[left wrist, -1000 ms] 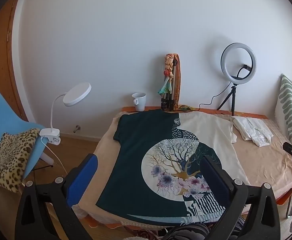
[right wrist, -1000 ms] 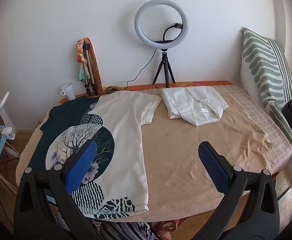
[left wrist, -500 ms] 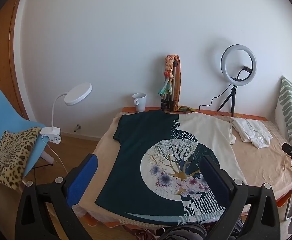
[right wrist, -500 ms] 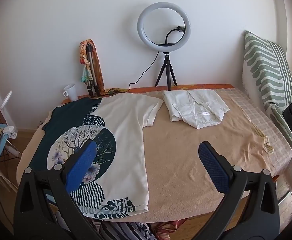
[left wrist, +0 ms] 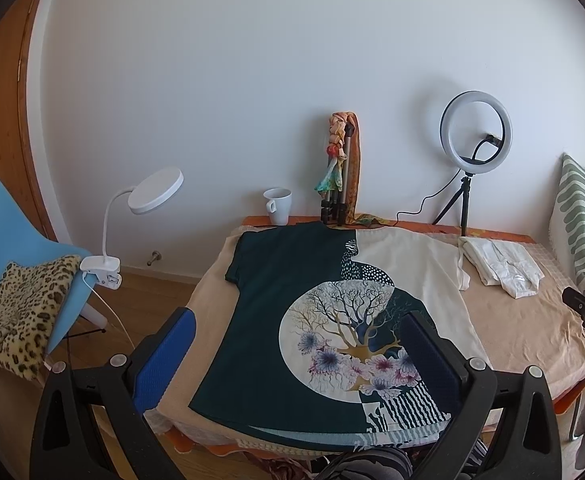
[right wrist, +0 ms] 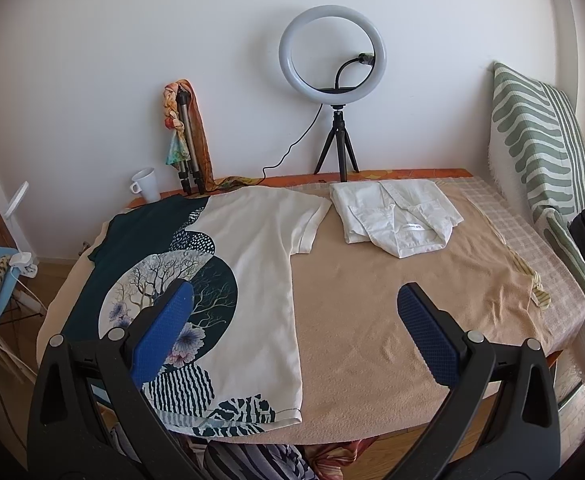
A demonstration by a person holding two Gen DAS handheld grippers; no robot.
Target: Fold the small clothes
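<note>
A dark-green-and-cream printed T-shirt (left wrist: pixel 292 312) lies spread flat on the tan-covered table (right wrist: pixel 372 320), a folded white garment (right wrist: pixel 396 216) at its two o'clock, while the left gripper (left wrist: pixel 298 348) and right gripper (right wrist: pixel 292 328) hover above the near edge, jaws spread wide, holding nothing.

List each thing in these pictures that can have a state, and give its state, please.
T-shirt: spread flat on the table, not folded.
White garment: folded, lying beside the T-shirt.
Left tool: open, holding nothing.
Right tool: open, holding nothing.
Ring light: upright on its tripod; lit or not, cannot tell.
Mug: upright.
Desk lamp: clipped to the blue chair.
</note>
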